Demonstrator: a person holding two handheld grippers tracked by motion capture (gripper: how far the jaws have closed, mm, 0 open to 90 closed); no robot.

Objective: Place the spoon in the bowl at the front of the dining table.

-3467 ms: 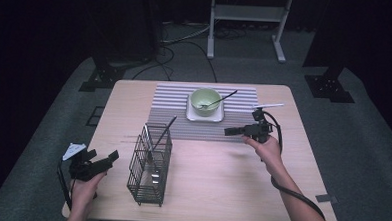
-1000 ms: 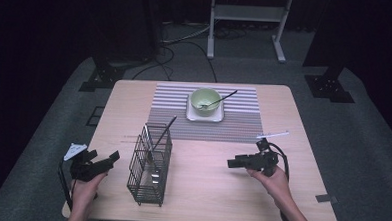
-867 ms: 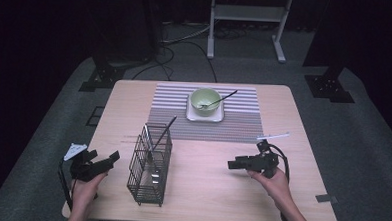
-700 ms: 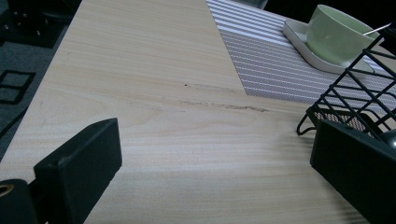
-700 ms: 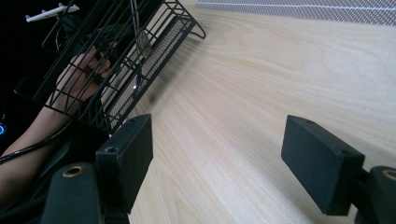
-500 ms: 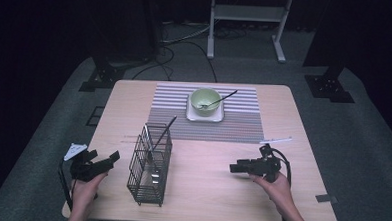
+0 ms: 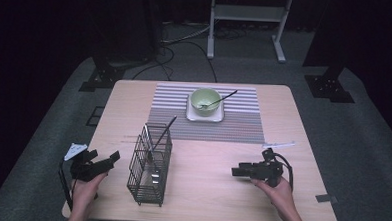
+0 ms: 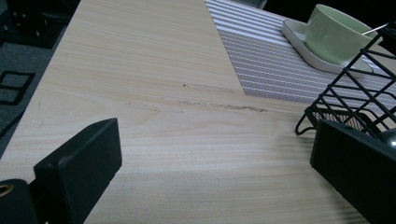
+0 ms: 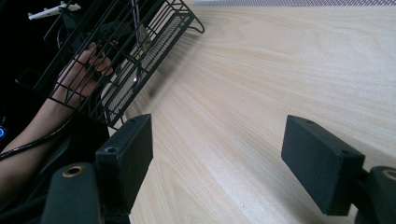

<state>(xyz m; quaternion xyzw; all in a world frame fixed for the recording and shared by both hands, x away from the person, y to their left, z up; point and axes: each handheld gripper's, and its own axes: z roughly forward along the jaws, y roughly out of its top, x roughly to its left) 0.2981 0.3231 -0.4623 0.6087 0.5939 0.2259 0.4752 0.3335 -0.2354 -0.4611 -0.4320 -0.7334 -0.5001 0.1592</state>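
Basket (image 7: 150, 164) between grippers — bowl (image 7: 206, 98) beyond

Overhead light falls on the table (image 7: 283, 119); surroundings go near black. Soft shadow beside wire basket (image 7: 150, 164). High view slightly soft, low-res. Gripper views sharper on wood grain, jaws in foreground a bit blurred.

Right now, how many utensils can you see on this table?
2 that I can make out: one dark-handled utensil resting in the green bowl, one standing tilted in the wire basket. More may be hidden low in the basket.
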